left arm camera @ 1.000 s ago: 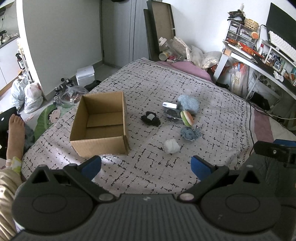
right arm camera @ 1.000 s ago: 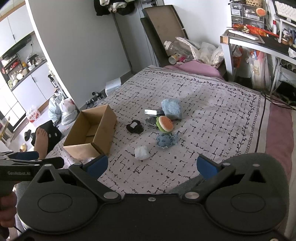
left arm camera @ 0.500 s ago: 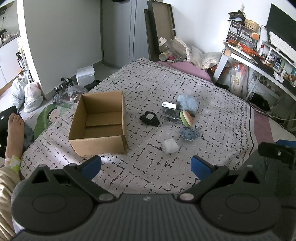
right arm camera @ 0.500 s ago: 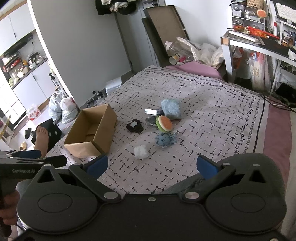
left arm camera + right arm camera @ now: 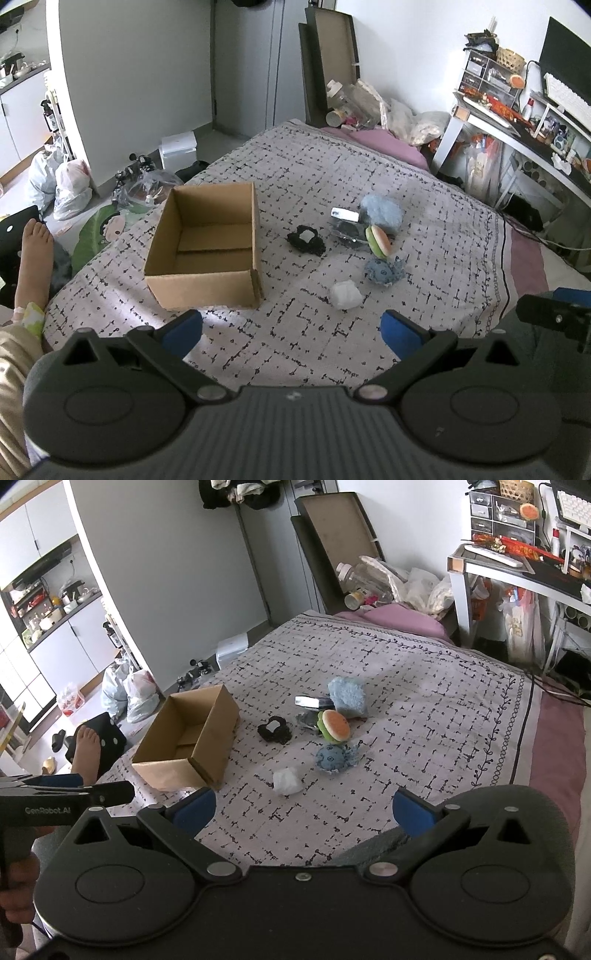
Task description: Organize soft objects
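An open cardboard box (image 5: 207, 251) (image 5: 188, 738) sits empty on the patterned bed. To its right lie soft things: a white ball (image 5: 345, 294) (image 5: 287, 781), a blue knitted toy (image 5: 384, 271) (image 5: 334, 757), a burger plush (image 5: 378, 240) (image 5: 334, 725), a fluffy light-blue pad (image 5: 382, 214) (image 5: 348, 696) and a black furry piece (image 5: 306, 240) (image 5: 274, 730). My left gripper (image 5: 291, 330) and right gripper (image 5: 303, 808) are open and empty, held above the bed's near edge, well short of the toys.
A silver box (image 5: 344, 214) and crumpled foil lie among the toys. A cluttered desk (image 5: 517, 122) stands at right, bags and a person's foot (image 5: 33, 254) on the floor at left. Pink pillow (image 5: 384, 142) at the bed's far end.
Both views have shifted only slightly; the box and toys appear a little farther away. Nothing on the bed has moved and both grippers stay open.
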A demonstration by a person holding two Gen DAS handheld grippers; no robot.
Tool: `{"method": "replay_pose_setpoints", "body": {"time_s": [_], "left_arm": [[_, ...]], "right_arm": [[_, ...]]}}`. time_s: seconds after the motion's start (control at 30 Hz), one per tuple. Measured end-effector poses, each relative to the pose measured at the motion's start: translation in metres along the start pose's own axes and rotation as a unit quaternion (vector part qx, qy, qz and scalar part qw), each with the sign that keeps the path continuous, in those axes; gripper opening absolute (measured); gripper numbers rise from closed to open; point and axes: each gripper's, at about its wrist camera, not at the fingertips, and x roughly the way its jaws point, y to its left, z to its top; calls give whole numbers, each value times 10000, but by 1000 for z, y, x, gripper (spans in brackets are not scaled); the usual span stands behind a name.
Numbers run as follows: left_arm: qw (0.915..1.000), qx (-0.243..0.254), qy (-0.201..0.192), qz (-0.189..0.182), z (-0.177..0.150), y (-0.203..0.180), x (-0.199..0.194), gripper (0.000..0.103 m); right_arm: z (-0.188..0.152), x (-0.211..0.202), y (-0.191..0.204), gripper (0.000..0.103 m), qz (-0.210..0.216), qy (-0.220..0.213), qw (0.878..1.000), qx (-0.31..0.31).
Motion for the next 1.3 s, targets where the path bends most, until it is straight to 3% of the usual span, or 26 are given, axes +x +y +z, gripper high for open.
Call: {"method": "replay_pose_setpoints", "body": {"time_s": [0.67, 0.83, 1.3], "left_arm": [[9994, -133, 152, -281, 8, -7, 45, 102], [9981, -188, 277, -525, 14, -12, 70, 102], [9962, -387, 603, -495, 28, -25, 137, 100]], "right_arm": [[15, 38, -19, 103, 232, 226, 9993, 199], [21, 58, -27, 103, 182, 338, 9988, 295], [33, 106, -59, 103, 239, 549, 9957, 701]]}}
